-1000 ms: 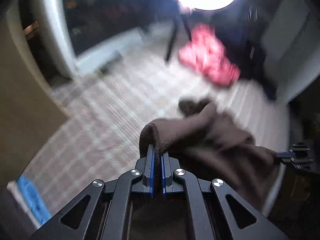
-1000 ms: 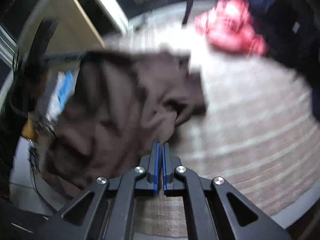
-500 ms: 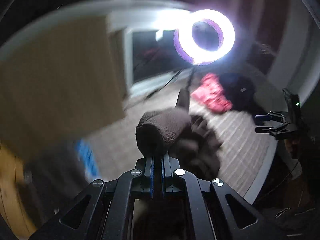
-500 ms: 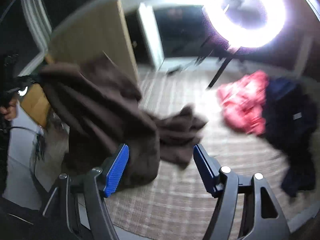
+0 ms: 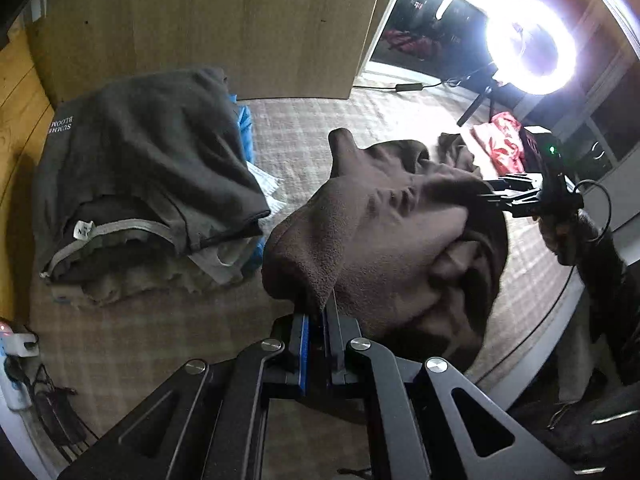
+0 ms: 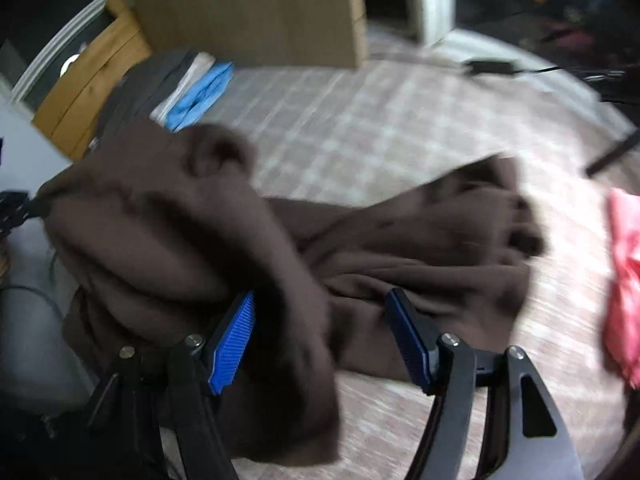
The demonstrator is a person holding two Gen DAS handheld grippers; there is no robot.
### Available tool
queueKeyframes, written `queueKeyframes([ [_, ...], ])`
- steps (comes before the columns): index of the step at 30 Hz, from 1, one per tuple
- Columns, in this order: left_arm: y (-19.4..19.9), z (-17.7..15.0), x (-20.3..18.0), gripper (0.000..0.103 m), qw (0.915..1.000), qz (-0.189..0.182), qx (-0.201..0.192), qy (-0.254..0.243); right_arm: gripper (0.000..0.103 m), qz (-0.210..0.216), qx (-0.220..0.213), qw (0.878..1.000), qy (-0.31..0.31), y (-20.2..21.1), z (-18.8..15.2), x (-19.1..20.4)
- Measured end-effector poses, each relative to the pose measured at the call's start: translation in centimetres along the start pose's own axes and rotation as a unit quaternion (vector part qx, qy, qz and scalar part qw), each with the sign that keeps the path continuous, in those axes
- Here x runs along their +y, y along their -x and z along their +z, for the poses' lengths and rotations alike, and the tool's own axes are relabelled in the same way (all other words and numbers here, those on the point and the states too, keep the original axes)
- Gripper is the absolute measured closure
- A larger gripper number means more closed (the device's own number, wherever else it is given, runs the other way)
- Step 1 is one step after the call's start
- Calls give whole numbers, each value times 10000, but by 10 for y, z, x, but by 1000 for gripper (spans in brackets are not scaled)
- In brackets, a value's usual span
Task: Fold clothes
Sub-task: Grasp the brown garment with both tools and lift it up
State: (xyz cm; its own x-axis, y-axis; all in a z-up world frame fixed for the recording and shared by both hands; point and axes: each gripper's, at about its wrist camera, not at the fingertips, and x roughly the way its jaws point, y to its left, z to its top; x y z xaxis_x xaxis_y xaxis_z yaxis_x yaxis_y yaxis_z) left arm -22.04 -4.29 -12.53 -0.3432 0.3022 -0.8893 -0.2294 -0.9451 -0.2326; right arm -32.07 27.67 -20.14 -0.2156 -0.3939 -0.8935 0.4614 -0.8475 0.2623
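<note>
Brown fleece (image 5: 384, 232) clamped in left hand-held gripper (image 5: 316, 320), right hand-held gripper (image 6: 320, 336) spread, releasing.

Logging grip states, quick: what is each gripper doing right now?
Left gripper: shut on the brown garment.
Right gripper: open, pads not pressing the cloth.

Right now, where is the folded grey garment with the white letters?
In the left wrist view, the grey garment lies at the left on top of a clothes pile, before the wooden panel, left of the brown fleece.
</note>
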Motion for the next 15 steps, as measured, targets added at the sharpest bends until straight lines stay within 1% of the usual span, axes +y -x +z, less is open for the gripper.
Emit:
queueKeyframes([
  [1,-2,1,2,99,10000,47,8,2,68,-11,52,10000,69,-2,-1,2],
  [2,-3,3,4,98,9999,68,-30,68,91,-16,102,9999,124,-3,-1,5],
  [3,-4,6,6,99,9998,87,-71,138,96,7,121,9999,83,-1,-2,5],
  [4,-2,9,7,99,9997,74,-146,199,96,4,44,10000,-32,8,-4,4],
  [6,7,21,6,99,9993,34,-302,227,96,-77,-120,9999,-40,31,-7,8],
  [8,24,33,-1,99,9988,44,-469,99,96,-303,-428,9986,53,73,-11,20],
  [11,57,55,-22,99,9965,172,-744,-332,97,-742,-1013,9918,218,158,-12,42],
  [12,74,63,-31,99,9946,207,-894,-476,97,-868,-1215,9885,252,188,-11,50],
  [13,96,72,-42,99,9919,199,-1087,-633,97,-1063,-1492,9826,317,226,-12,62],
  [15,148,85,-65,99,9830,168,-1557,-958,97,-1416,-1902,9707,390,284,-15,84],
])
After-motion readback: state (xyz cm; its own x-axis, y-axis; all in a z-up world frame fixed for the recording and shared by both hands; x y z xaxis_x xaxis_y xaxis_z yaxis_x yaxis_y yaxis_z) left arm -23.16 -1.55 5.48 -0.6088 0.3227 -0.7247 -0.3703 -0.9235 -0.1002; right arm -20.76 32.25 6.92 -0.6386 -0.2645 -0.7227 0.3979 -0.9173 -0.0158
